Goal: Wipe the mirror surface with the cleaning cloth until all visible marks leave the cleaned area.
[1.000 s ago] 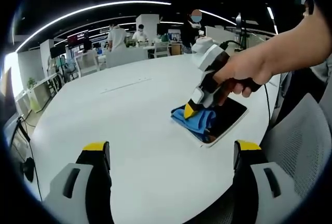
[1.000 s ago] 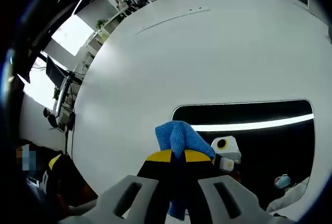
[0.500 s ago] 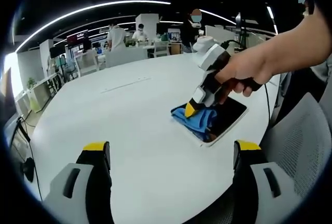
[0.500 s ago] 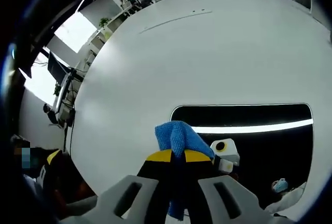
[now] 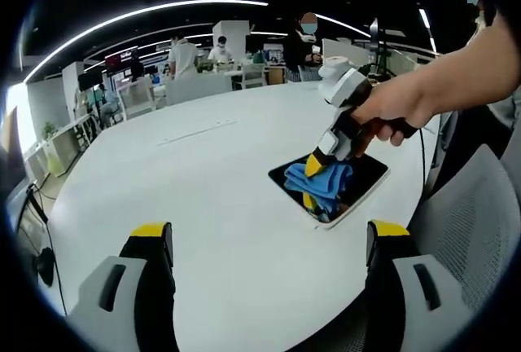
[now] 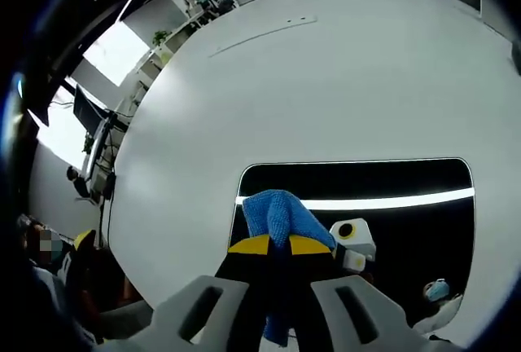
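Open-plan office space stretches behind a large white round-edged table [image 5: 203, 197], with curved ceiling light strips overhead and several people standing among desks far back. On that table, toward its near right edge in the left gripper view, lies the flat rectangular mirror with a thin white frame [image 5: 368, 174]; its dark glass reflects a bright ceiling strip. In the right gripper view the same mirror [image 6: 407, 181] lies just ahead of the jaws, with bare white tabletop [image 6: 326, 83] beyond it.

A crumpled blue cleaning cloth [image 5: 328, 181] rests on the mirror's left part, pressed down onto the glass by the right gripper [image 5: 316, 163], whose yellow-tipped jaws are clenched on the fabric. In the right gripper view the cloth [image 6: 277, 215] bulges out above the closed yellow tips of that gripper [image 6: 272, 244], and its lower end hangs down between the jaws. A person's hand [image 5: 389, 110] wraps the right gripper's handle, the forearm running off to the upper right.

The left gripper [image 5: 271, 242] hovers over the table's near edge, well apart from the mirror, its two yellow-tipped jaws spread wide with nothing between them. A grey mesh chair back [image 5: 476, 222] stands just beside the table on the right.
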`<state>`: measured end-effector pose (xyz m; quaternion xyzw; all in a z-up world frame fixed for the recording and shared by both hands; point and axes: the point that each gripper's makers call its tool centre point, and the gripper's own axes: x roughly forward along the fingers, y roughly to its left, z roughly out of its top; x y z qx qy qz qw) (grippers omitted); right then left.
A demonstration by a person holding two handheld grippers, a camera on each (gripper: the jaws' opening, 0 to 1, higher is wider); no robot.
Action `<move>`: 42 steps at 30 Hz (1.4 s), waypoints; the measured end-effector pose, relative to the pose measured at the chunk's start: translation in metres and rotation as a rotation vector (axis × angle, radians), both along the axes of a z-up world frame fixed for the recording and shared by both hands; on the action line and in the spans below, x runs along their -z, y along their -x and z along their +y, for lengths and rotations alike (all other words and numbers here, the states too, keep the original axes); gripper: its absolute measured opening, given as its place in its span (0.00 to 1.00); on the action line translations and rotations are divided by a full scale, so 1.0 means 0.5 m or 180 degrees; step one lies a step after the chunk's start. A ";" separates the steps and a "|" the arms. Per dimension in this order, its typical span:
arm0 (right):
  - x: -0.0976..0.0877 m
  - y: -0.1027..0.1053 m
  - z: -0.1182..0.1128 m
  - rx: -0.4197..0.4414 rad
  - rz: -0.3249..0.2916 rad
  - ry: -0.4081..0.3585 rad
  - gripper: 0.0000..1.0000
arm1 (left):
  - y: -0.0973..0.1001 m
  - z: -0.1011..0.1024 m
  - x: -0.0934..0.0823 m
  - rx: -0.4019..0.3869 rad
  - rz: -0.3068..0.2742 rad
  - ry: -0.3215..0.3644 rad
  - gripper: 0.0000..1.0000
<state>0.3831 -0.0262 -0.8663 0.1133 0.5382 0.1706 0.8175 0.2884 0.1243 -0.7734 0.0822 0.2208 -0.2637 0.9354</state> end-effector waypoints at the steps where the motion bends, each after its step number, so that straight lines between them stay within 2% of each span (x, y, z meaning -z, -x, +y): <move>1: 0.001 0.000 -0.006 0.0003 -0.0003 0.0005 0.01 | 0.000 -0.001 0.000 0.0000 -0.0001 -0.0004 0.98; 23: 0.006 0.004 -0.117 0.0217 -0.0019 -0.0031 0.01 | -0.001 0.001 -0.001 -0.0033 -0.0010 -0.0007 0.99; 42: 0.000 0.013 -0.161 0.0260 -0.0027 0.0019 0.01 | 0.001 -0.001 -0.004 -0.0006 -0.0021 0.0009 0.99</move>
